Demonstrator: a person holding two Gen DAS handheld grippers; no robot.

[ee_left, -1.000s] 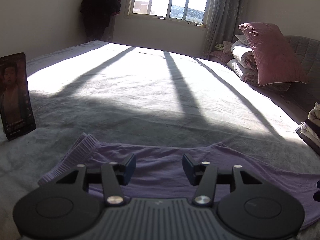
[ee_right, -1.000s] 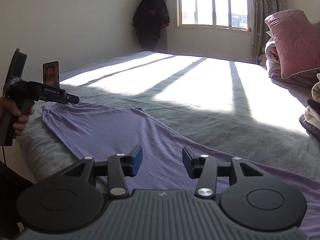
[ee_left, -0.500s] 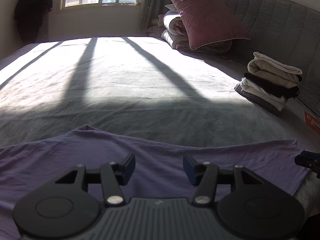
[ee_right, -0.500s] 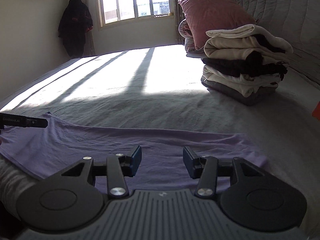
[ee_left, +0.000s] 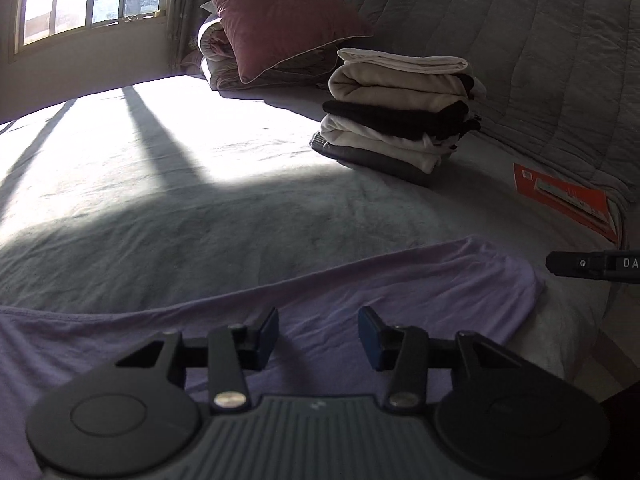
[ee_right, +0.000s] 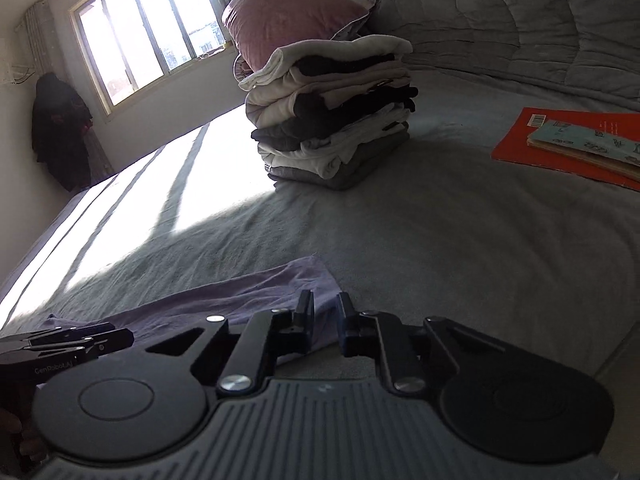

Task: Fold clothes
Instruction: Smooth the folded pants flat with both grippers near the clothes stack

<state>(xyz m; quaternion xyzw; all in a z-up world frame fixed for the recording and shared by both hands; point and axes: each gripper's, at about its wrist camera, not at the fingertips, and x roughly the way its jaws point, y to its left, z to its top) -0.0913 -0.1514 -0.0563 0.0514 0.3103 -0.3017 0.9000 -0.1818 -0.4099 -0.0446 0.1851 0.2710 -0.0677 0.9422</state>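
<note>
We see our right tool (ee_right: 325,316) low over the near corner of the purple garment (ee_right: 224,300), its jaws narrowed to a small gap with the cloth's edge lying just under and between them; whether they pinch it we cannot tell. Our left tool (ee_right: 116,336) pokes in from the left, above the same garment, which lies flat on the grey bed (ee_right: 400,240). Further back stand a stack of folded clothes (ee_right: 332,120), a pink pillow (ee_right: 288,16) behind it, and an orange book (ee_right: 568,144) with a smaller booklet on top at the right.
</note>
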